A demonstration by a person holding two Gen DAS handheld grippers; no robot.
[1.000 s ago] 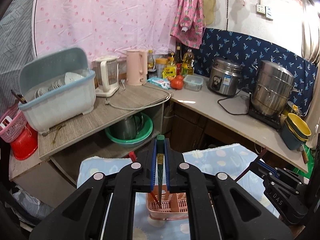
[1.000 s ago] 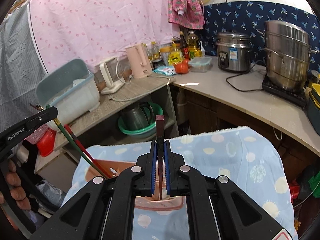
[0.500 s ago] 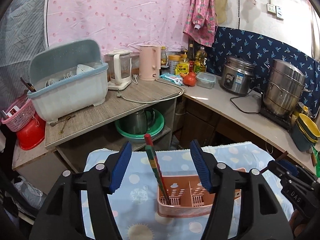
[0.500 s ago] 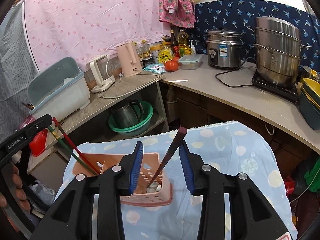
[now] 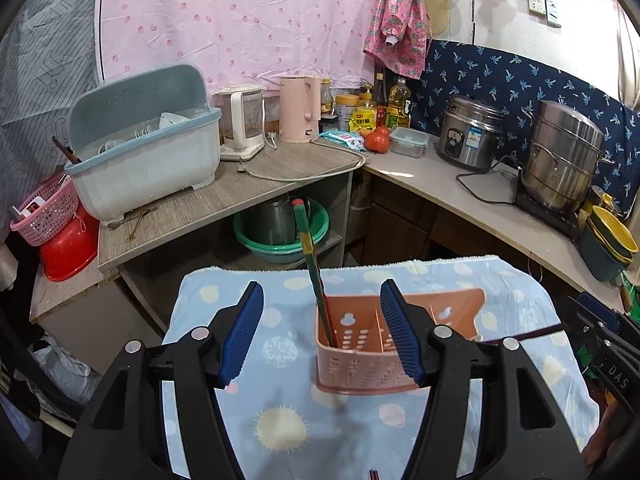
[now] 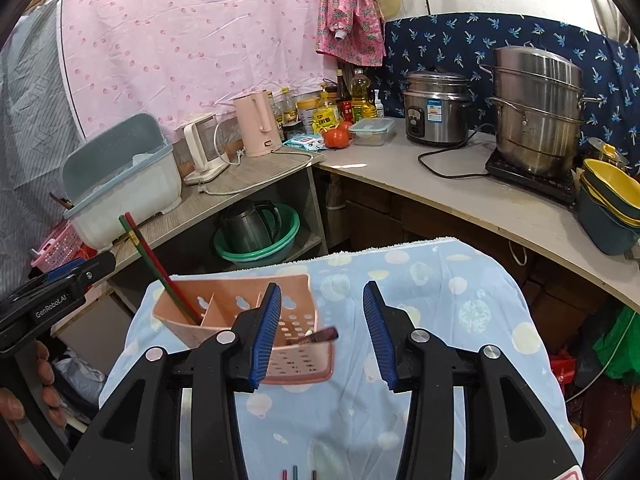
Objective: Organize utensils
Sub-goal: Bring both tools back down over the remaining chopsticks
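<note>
A pink perforated utensil caddy (image 5: 360, 356) stands on the blue cloth; it also shows in the right wrist view (image 6: 224, 312). Green and red chopsticks (image 5: 314, 276) lean in its left compartment, also seen in the right wrist view (image 6: 160, 272). A brown-handled utensil (image 6: 314, 337) lies tipped over the caddy's right compartment. My left gripper (image 5: 322, 334) is open and empty just before the caddy. My right gripper (image 6: 320, 330) is open and empty just before the caddy's right end. Tips of more chopsticks (image 6: 298, 474) show at the cloth's near edge.
A blue cloth (image 5: 280, 432) covers the small table. Behind are a wooden counter with a dish rack (image 5: 144, 160), kettles (image 5: 298, 110), a rice cooker (image 5: 470, 132) and a steel steamer pot (image 5: 560, 160). A green basin (image 5: 280, 236) sits below the counter.
Both grippers opened and let go: the chopsticks and the brown-handled utensil dropped into the caddy. Both grippers then drew back from it.
</note>
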